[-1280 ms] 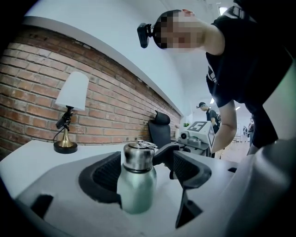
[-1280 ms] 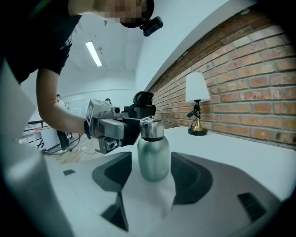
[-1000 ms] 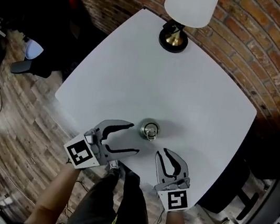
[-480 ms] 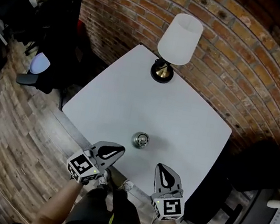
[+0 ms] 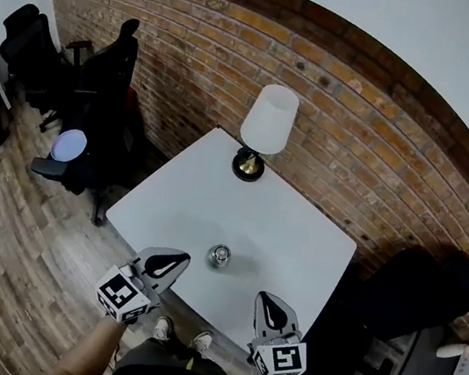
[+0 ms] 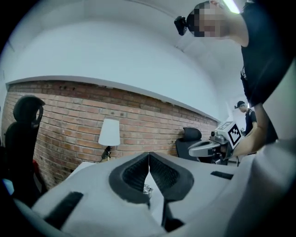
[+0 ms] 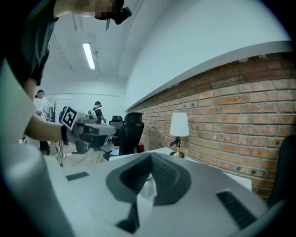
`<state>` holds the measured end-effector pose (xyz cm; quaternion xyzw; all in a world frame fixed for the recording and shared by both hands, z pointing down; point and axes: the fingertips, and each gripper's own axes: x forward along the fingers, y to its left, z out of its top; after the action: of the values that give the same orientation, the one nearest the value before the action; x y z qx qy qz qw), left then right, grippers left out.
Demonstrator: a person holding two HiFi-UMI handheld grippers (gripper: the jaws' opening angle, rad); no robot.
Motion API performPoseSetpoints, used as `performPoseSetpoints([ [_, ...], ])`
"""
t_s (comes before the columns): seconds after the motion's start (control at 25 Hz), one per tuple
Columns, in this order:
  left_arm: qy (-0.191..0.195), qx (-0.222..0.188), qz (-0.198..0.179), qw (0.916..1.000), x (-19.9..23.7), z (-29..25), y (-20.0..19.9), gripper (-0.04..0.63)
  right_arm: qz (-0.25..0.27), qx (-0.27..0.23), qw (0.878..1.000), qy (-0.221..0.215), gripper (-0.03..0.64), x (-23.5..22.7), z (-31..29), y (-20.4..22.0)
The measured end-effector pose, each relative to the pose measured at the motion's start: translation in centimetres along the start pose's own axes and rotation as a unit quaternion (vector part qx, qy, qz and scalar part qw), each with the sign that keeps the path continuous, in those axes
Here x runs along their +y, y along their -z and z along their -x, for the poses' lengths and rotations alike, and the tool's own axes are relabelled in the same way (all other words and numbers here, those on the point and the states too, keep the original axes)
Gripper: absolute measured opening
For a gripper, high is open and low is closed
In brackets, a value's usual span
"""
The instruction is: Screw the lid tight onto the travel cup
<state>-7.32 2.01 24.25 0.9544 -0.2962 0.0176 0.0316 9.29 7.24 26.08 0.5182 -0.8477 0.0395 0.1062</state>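
The steel travel cup (image 5: 220, 256) stands upright with its lid on near the front edge of the white table (image 5: 289, 236). My left gripper (image 5: 176, 258) hovers off the table's near edge, left of the cup and apart from it. Its jaws have just closed and now stand shut with nothing between them. My right gripper (image 5: 267, 298) is to the right of the cup, also shut and empty. In the left gripper view the pads meet at the left gripper (image 6: 148, 157), and the cup (image 6: 147, 188) shows low behind them. The right gripper (image 7: 150, 159) has its pads together.
A lamp (image 5: 267, 124) with a white shade stands at the table's far edge by the brick wall (image 5: 383, 154). Black office chairs (image 5: 108, 90) stand to the left on the wood floor, and a dark chair (image 5: 413, 292) to the right. People stand far off in the right gripper view.
Both grippers closed and drew back and up from the cup. The left went from wide open to shut. The head view has lifted, so the table looks smaller.
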Motion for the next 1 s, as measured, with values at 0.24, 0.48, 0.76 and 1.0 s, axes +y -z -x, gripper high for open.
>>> performPoseSetpoints([
  [0.24,-0.033,-0.045,-0.033,0.9979,-1.3,1.9,-5.1,0.025,-0.003,-0.023,1.0,0.009,0.014,-0.5,3.2,-2.1],
  [0.48,-0.055,-0.088,-0.042,0.9937,-2.3,3.1,-8.5,0.025,-0.004,-0.033,0.999,0.042,0.012,-2.5,6.3,-3.4],
  [0.76,-0.068,-0.08,-0.022,0.9942,-3.7,4.7,-9.1,0.025,-0.015,-0.053,0.996,0.075,0.014,-4.9,8.4,-5.6],
  [1.0,-0.111,-0.067,-0.02,0.9914,-2.5,7.8,-8.5,0.025,-0.021,-0.076,0.994,0.08,0.014,-5.4,7.7,-7.7],
])
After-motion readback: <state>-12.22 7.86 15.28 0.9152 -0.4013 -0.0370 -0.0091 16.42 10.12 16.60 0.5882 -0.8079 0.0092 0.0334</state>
